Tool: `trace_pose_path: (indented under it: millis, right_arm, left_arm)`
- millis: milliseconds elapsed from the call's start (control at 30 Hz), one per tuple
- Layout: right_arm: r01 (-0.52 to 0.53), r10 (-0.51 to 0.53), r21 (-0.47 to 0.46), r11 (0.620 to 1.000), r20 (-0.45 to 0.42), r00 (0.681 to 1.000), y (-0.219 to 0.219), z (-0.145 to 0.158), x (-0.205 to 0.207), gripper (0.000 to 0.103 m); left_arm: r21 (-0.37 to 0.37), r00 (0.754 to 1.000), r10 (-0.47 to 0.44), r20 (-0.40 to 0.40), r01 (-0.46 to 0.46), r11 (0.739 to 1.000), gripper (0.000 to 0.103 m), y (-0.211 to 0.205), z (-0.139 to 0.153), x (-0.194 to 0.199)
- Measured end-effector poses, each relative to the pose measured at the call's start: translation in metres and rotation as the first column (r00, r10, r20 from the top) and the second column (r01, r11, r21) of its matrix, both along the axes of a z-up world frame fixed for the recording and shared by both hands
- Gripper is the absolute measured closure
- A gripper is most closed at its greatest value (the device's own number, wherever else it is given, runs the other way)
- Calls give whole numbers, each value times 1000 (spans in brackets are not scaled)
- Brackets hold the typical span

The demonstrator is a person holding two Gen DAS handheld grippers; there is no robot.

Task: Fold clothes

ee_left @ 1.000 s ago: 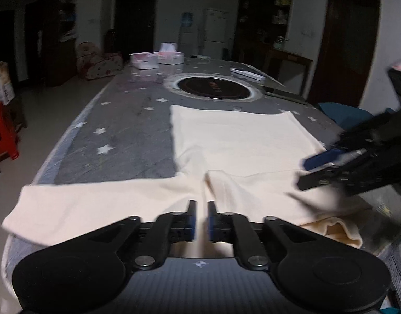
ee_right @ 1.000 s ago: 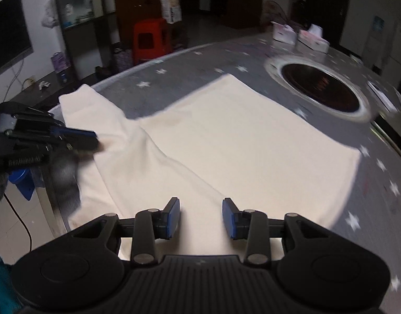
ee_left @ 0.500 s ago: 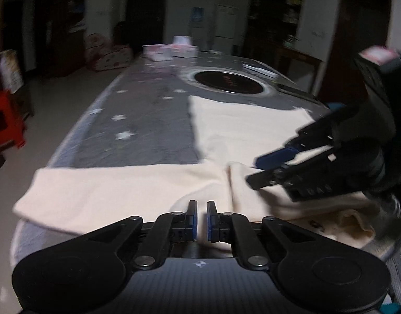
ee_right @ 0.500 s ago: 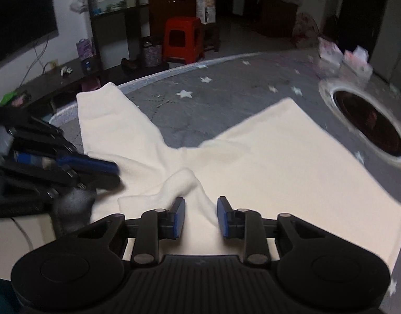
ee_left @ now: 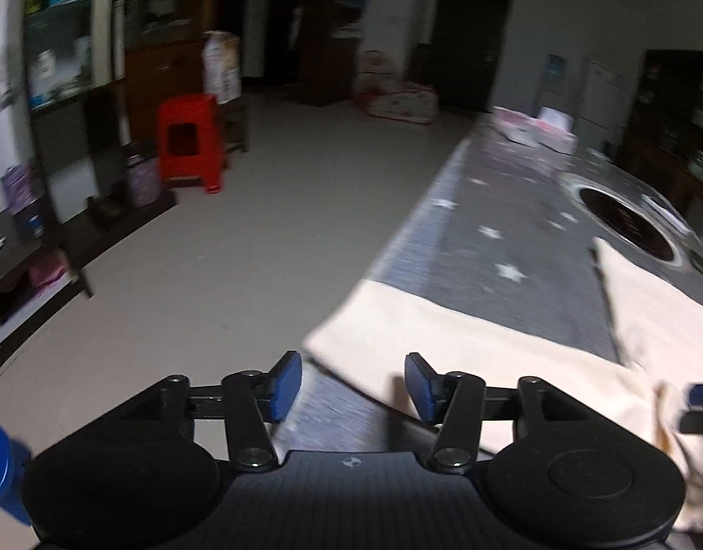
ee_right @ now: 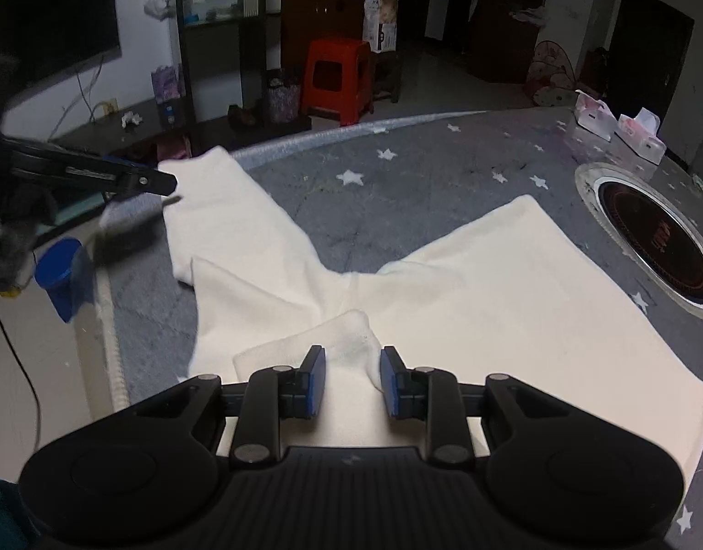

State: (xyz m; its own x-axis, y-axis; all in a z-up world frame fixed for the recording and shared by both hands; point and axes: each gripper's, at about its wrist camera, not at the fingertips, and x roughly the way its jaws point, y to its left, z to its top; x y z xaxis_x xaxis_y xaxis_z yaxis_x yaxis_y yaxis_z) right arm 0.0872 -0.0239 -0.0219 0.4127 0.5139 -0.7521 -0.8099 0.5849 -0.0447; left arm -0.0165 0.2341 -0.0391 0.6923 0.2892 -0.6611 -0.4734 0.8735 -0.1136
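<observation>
I see a red plastic stool [ee_right: 337, 78] on the pale floor [ee_left: 260, 229], near dark wooden shelves [ee_left: 76, 68]. On my grey surface with white stars [ee_right: 397, 174] is a round black hotplate [ee_right: 654, 238]. Two pink-white tissue boxes [ee_right: 619, 126] stand behind it. A blue cup [ee_right: 60, 270] is below the surface edge.

Bare star-print tabletop [ee_right: 411, 211] lies open at upper centre; tissue boxes [ee_right: 619, 126] upper right and the inset burner [ee_right: 656, 238] at right crowd the far edge.

No lettering is legible; red marks on the hob [ee_right: 657, 238] are too blurred
</observation>
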Motion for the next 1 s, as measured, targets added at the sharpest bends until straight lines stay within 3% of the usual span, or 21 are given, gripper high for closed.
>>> trace_pose_path:
  millis: [100,200,267,367,533,633,767,900,1000]
  right_arm:
    - [4,-4,6,1000,4,1000,-4,4,-2,77]
    - [8,-8,12,1000,7,1000,-8,8,-4,77]
    - [23,-23,20,1000,11,1000,-16,13,-6,77]
    - [46,-47,33,998,17,999,-29,19,-9,77]
    - [100,-102,48,994,28,994,-56,29,-13,77]
    - [143,-145,59,988,31,989,-74,32,-14,77]
    - [197,-199,86,977,18,980,-98,34,-16,77]
    - [233,-236,103,967,18,972,-117,33,-20,77]
    - [264,-266,113,958,7,964,-132,29,-23,77]
  left_arm:
    - [-13,999,29,-16,-29,999,48,8,-6,7]
    - [-38,999,34,-5,-35,999,56,13,-11,10]
    - [-40,999,43,10,-43,998,77,14,-9,11]
    - [-44,998,50,31,-49,998,96,13,1,13]
    - [-85,982,-29,185,45,995,97,-7,51,13]
    - [-77,953,-129,275,156,985,97,-32,85,18]
    - [-91,903,-248,350,297,951,97,-63,117,23]
    - [-98,844,-376,383,442,892,97,-106,134,30]
    - [-117,786,-471,401,554,824,97,-143,137,34]
